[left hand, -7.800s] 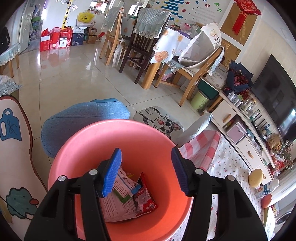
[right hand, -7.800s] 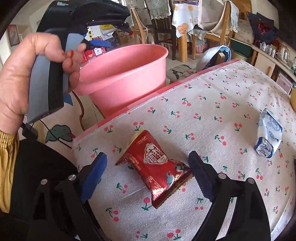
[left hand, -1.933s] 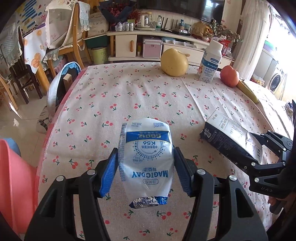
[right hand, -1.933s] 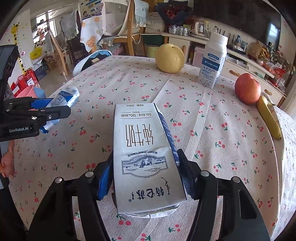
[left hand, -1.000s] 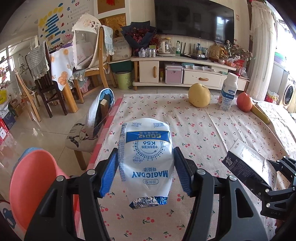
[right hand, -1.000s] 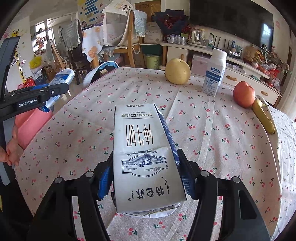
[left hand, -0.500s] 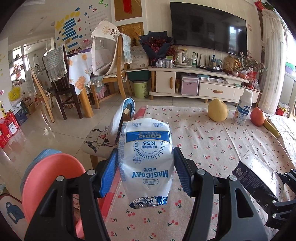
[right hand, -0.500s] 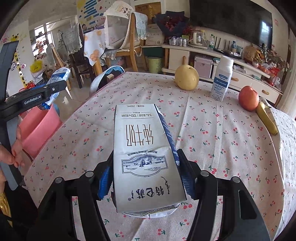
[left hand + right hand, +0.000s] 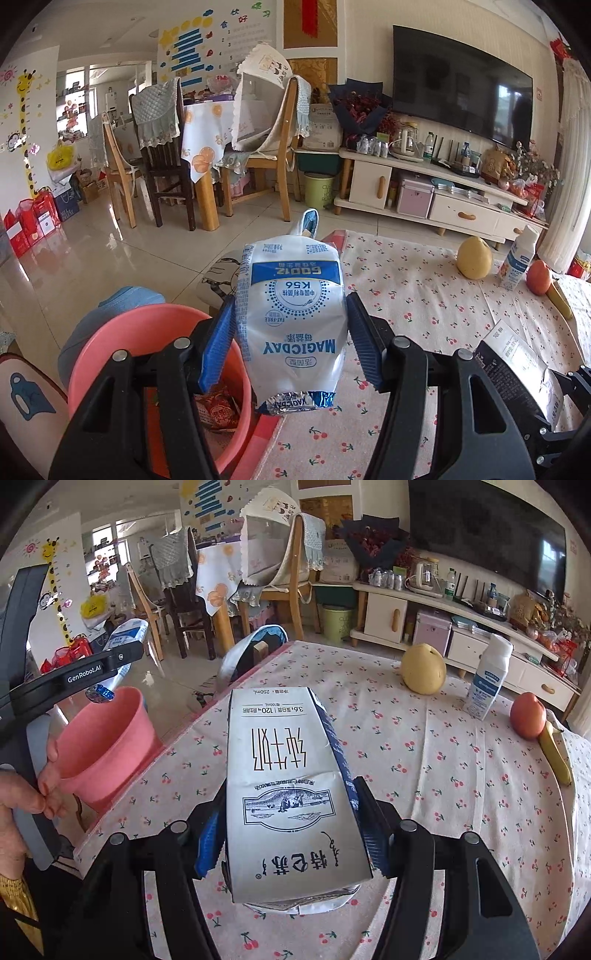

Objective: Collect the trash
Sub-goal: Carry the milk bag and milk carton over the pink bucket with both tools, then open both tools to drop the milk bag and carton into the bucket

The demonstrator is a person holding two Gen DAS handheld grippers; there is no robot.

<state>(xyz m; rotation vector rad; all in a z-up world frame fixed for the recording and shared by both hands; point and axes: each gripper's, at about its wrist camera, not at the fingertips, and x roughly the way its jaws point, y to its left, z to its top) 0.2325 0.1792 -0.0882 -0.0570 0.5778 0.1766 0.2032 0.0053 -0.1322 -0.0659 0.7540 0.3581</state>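
Since the frames of about two seconds ago, we have swung both grippers away from the middle of the desk (image 9: 461, 775) toward its edge. The pink bin (image 9: 155, 332), then only a sliver at the left of the left view, now fills that view's lower left, with red wrappers (image 9: 218, 410) lying in its bottom. The grips have not changed: the left gripper (image 9: 291, 347) is still clenched on the pouch (image 9: 293, 325), a white and blue bag pinched at both sides by the blue fingers (image 9: 218, 343), and the right gripper (image 9: 291, 830) is still clenched on the carton (image 9: 288, 790), a flattened white box with dark printing.

In the right view the pouch (image 9: 123, 638) hangs above the bin (image 9: 107, 738), which stands off the desk's left edge; whether the pouch is over the opening or just short of it we cannot tell from this angle. The carton is still above the cherry-print cloth, well apart from the bin. A hand (image 9: 26, 797) grips the left tool's handle at the left border.

On the far side of the desk stand a yellow pear (image 9: 423, 670), a milk bottle (image 9: 487, 679), an apple (image 9: 528, 714) and a banana (image 9: 556, 755), all well apart from both grippers. A chair (image 9: 255, 653) sits between the desk edge and the floor beyond the bin.
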